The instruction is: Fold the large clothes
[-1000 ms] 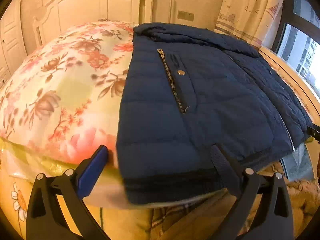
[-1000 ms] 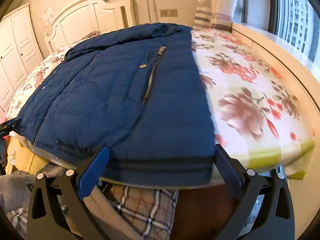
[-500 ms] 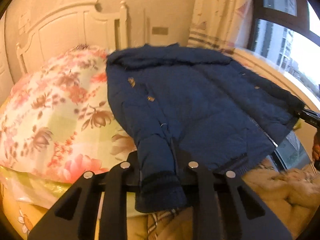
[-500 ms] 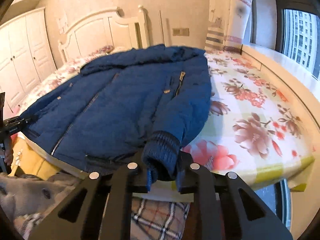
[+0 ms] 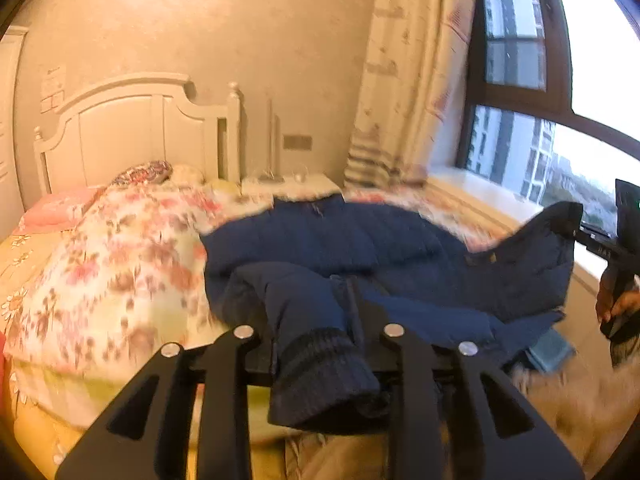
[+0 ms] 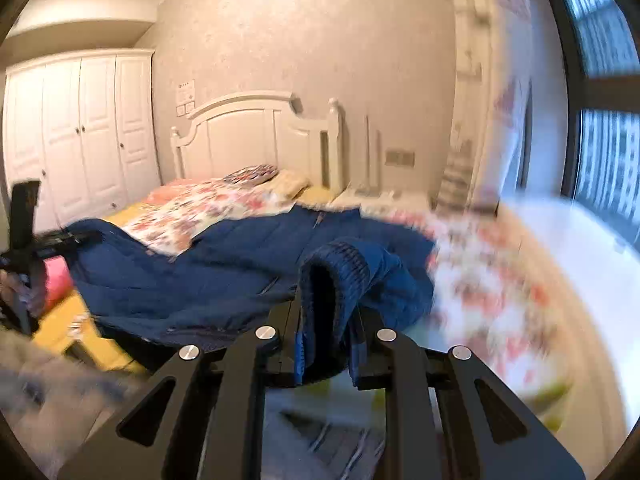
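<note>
Navy padded jacket on floral bed; left tool easing open, ribbed cuff pinched; right tool clamped on other cuff, 6 o'clock

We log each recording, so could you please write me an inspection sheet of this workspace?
Surface: bed under a floral quilt.
Job's things: blue jacket lies on the quilt, both lower corners raised.
Clutter: pillows at the headboard; fabric under the bed's near edge, blurred.
Grippers: left gripper has the ribbed hem between its jaws, which are opening; right gripper is shut on the other hem corner.
Cables: nothing seen.
Surroundings: wardrobe, curtain, window, nightstand.
</note>
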`<control>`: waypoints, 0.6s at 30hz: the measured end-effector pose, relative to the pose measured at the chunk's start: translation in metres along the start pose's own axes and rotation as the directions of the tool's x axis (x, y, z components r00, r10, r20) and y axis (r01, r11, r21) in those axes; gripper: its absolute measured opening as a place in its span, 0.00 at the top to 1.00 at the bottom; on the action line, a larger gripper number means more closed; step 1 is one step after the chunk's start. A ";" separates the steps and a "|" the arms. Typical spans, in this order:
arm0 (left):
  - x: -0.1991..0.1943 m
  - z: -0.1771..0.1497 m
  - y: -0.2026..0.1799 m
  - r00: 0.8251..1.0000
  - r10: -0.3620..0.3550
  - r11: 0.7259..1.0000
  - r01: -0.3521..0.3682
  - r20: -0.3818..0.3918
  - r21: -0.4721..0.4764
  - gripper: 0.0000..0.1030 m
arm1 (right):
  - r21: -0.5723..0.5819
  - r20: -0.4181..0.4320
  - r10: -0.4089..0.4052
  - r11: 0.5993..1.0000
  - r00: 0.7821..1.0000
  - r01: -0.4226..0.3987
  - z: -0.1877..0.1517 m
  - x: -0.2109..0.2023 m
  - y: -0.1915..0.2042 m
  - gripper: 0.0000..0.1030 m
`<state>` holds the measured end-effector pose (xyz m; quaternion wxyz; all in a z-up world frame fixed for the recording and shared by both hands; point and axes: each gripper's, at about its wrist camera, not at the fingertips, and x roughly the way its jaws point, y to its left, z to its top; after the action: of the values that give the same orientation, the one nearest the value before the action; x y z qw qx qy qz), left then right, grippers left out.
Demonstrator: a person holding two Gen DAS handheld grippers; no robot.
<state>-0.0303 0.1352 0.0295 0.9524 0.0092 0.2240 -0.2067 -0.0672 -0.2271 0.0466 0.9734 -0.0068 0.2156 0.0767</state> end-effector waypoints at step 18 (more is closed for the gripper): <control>0.315 0.129 0.180 0.948 0.241 0.908 -0.296 -0.208 -0.298 0.09 | 0.411 -0.358 -0.051 0.888 0.932 0.206 0.064 0.341 -0.183 0.04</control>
<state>0.3518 0.1627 -0.0037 0.9380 -0.0997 0.3305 -0.0320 0.2923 -0.3552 -0.0427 0.9007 0.1870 0.3899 -0.0421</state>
